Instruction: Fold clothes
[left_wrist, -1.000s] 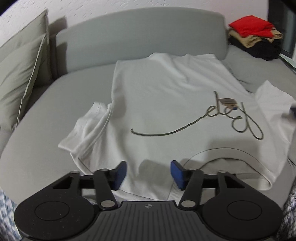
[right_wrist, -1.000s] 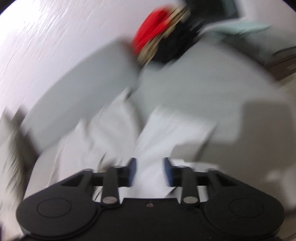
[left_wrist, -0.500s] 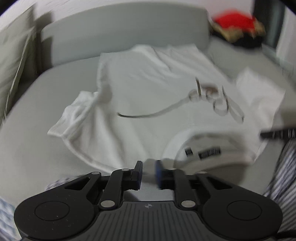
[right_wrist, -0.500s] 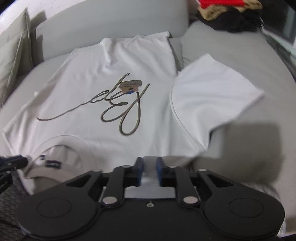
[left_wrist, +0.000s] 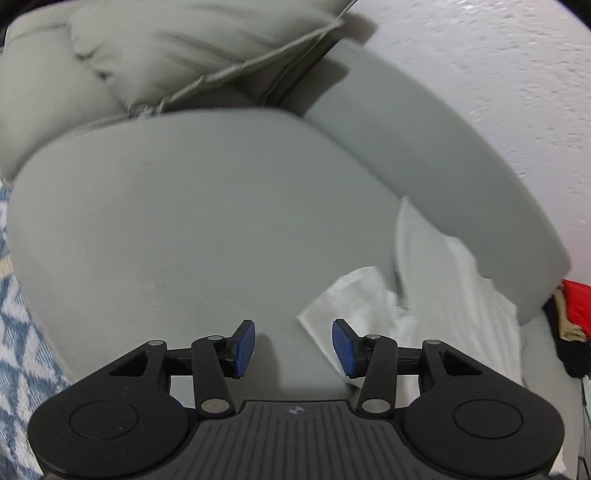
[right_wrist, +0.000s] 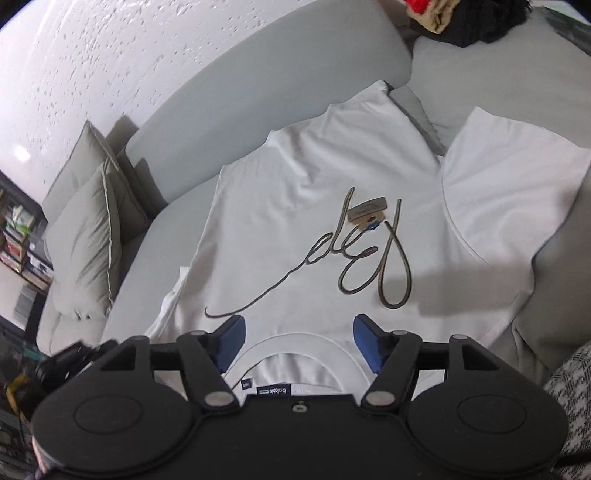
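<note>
White T-shirt (right_wrist: 332, 229) lies spread flat on grey sofa (right_wrist: 207, 122), neckline toward me, script print face up, cardboard tag (right_wrist: 369, 212) on chest. My right gripper (right_wrist: 299, 343) hovers over collar — fingers spread wide, holding nothing. My left gripper (left_wrist: 293, 349) also agape and empty, over bare seat; shirt's sleeve (left_wrist: 354, 306) just beside its right finger. Cushions (right_wrist: 88, 240) at sofa's far left end; pile of clothes (right_wrist: 454, 14) beyond shirt.

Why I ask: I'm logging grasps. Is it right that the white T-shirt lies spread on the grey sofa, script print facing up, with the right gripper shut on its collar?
Not quite. The right wrist view shows the right gripper open above the collar, holding nothing. The white T-shirt does lie spread on the grey sofa, script print up.
</note>
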